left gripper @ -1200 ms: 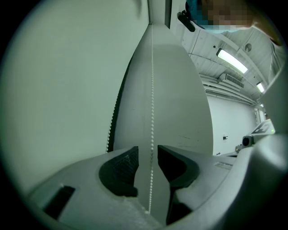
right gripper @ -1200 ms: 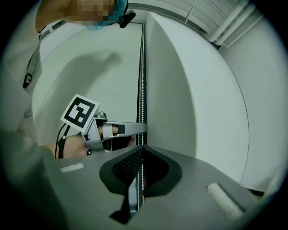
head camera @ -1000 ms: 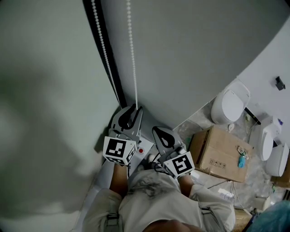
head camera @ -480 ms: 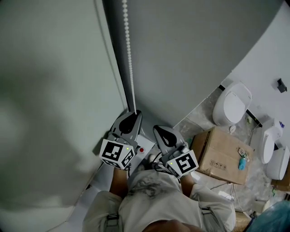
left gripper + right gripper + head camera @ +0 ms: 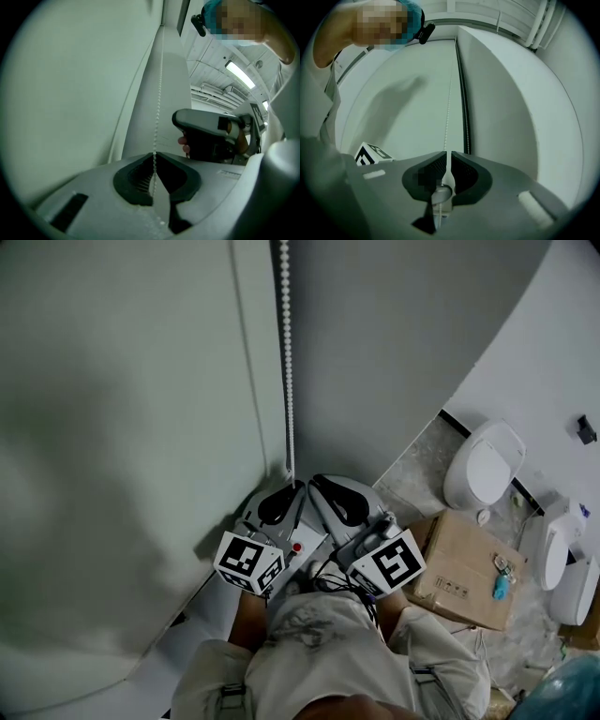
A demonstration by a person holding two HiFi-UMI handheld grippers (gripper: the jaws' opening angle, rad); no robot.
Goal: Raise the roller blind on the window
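Note:
A white bead chain (image 5: 287,352) hangs down the grey roller blind (image 5: 394,343) by the window's edge. My left gripper (image 5: 293,487) holds its lower part. In the left gripper view the chain (image 5: 158,93) runs straight into the pinched pads; the jaws have just been closing with the chain between them. My right gripper (image 5: 315,484) sits close beside it on the right. In the right gripper view its jaws stand a narrow slit apart, and a chain strand (image 5: 448,112) lines up with that slit. Whether the pads touch the strand does not show.
A pale wall (image 5: 112,427) fills the left. On the floor at right are a cardboard box (image 5: 464,568) and white toilets (image 5: 483,465). A dark strip (image 5: 462,108) with a second chain strand runs beside the blind. The person's legs (image 5: 319,652) are below.
The left jaws, open around the chain a second ago, have closed on it. The right gripper has risen and moved left until it sits beside the left one at the chain.

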